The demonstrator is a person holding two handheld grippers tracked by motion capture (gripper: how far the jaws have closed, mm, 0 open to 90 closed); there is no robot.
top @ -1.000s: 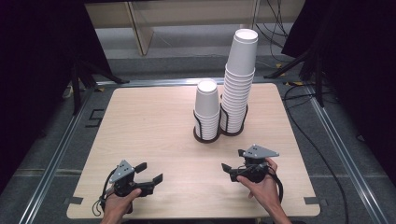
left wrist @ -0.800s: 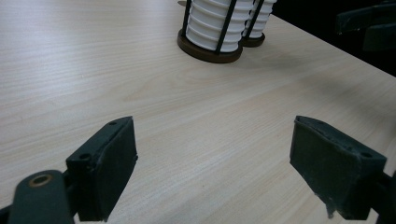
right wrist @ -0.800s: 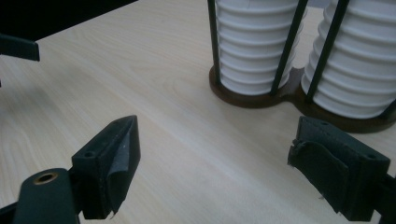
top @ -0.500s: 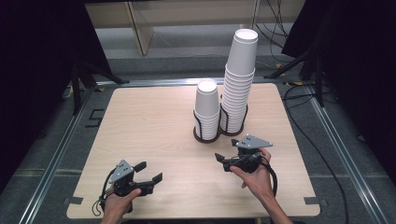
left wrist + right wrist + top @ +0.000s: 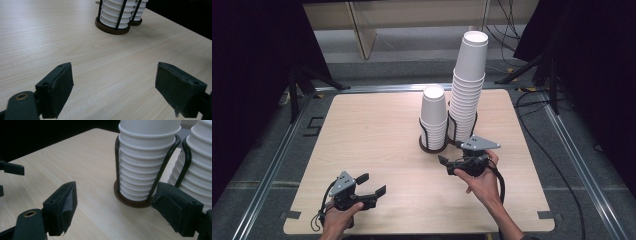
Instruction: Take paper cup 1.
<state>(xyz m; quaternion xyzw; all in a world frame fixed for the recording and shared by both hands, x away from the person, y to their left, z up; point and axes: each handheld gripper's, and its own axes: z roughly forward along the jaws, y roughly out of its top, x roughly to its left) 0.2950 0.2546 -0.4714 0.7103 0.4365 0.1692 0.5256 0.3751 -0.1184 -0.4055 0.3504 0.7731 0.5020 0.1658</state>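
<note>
The surface carries two wire cup holders near its far right corner, set touching so cups can pass easily from one to the other. The tall stack of paper cups stands in the right holder, the short stack of paper cups in the left. Your right gripper hovers just in front of the short stack, jaws wide apart and empty, ready to grasp. Your left gripper waits near the front left corner, jaws apart, holding nothing.
</note>
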